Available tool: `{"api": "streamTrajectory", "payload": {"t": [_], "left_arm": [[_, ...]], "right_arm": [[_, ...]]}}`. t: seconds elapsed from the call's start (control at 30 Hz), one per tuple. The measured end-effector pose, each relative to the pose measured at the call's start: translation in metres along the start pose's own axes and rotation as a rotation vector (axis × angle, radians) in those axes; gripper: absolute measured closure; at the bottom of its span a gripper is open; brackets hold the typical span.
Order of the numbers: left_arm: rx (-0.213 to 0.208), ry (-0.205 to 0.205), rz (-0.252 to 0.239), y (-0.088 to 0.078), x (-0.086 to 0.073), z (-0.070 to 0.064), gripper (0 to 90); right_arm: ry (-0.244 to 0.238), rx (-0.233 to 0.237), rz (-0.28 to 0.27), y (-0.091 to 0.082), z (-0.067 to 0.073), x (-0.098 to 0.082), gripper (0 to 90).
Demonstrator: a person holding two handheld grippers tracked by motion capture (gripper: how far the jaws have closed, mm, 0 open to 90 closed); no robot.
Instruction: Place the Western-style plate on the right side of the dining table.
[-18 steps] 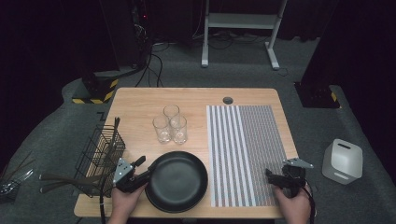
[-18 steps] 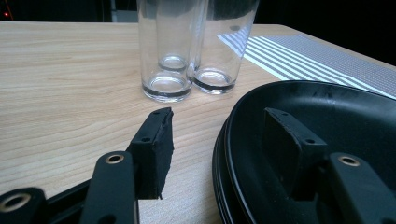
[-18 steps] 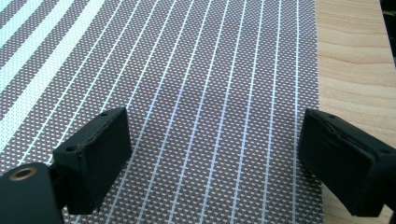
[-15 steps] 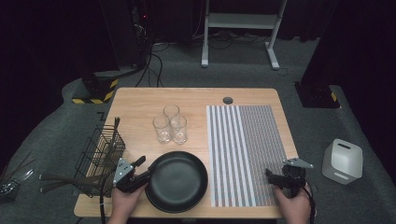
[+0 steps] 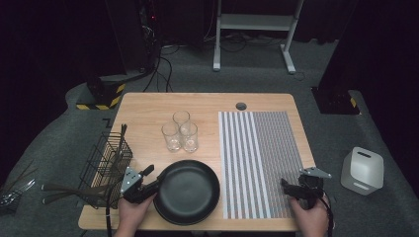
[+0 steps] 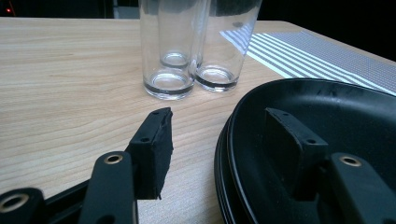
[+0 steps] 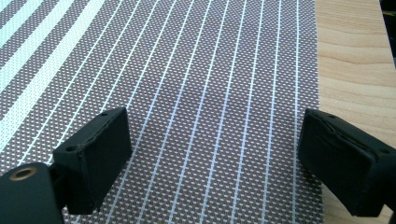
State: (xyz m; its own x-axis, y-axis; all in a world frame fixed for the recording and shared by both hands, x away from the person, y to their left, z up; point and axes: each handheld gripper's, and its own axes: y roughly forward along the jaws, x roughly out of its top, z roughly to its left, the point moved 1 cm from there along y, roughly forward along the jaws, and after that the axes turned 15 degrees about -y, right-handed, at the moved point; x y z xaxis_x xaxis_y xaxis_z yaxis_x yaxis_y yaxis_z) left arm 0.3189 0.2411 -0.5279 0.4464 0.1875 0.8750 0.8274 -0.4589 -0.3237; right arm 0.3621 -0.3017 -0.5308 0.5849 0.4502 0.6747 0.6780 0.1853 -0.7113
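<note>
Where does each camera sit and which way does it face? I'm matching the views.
High view: above the person's side, looking down at the table; both hands and tools show.
Left gripper view: on the left tool, jaws straddling the black pan rim, facing the glasses.
Right gripper view: on the right tool, open over the striped mat.
Shared: mat, pan.

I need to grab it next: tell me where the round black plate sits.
In the high view, the round black plate lies at the table's near edge, left of the striped placemat, with the left gripper straddling its left rim.

Three glasses (image 5: 180,132), one black pan (image 5: 188,191), one striped mat (image 5: 259,158), one wire basket (image 5: 106,163)
</note>
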Motion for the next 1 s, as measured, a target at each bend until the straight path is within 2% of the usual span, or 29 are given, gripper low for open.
{"api": "streamTrajectory", "payload": {"t": [0.33,0.83,1.0], "left_arm": [[-0.015,-0.011,0.01,-0.001,-0.0004,0.0004,42.5],[-0.029,-0.002,0.016,-0.0006,0.0001,0.001,43.0],[-0.029,-0.003,0.011,-0.0006,0.0,0.0007,43.0]], "right_arm": [[0.0,0.001,-0.001,-0.0001,0.0,0.0,9.7],[-0.004,0.006,0.0,-0.0001,-0.0008,0.0002,9.8],[-0.008,-0.007,-0.01,-0.0044,-0.0013,0.0018,10.5]]}}
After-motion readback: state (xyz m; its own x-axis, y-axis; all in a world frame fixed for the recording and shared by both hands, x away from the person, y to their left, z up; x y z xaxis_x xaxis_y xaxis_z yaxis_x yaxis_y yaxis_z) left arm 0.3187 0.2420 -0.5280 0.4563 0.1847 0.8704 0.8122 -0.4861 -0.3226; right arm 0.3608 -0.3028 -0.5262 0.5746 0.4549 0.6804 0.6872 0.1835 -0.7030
